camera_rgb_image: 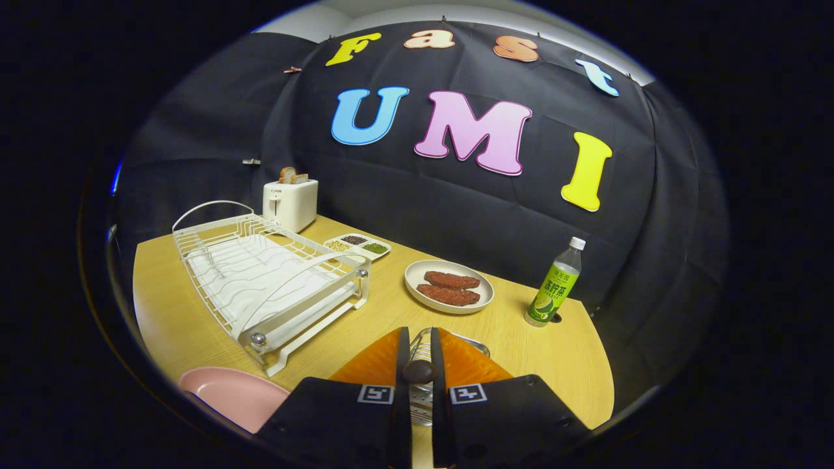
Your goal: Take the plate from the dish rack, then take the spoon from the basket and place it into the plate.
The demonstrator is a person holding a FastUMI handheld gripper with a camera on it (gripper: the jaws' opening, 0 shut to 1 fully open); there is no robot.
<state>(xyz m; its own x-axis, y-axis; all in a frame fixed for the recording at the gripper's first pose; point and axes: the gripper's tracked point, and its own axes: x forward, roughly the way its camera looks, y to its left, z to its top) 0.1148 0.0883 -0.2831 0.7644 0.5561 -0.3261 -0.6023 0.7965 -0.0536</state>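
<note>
Gripper view: the hand-held gripper (417,365) is closed on what seems the spoon (418,372) handle, above a metal basket (422,352); the pink plate (229,393) lies beside the dish rack (267,280).

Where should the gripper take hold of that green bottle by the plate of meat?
Around the bottle's straight middle, coming in level from the near side: it stands upright and slim, and the plate of meat sits apart on one side. Now the gripper is shut on a dark rounded end over the wire basket.
</note>
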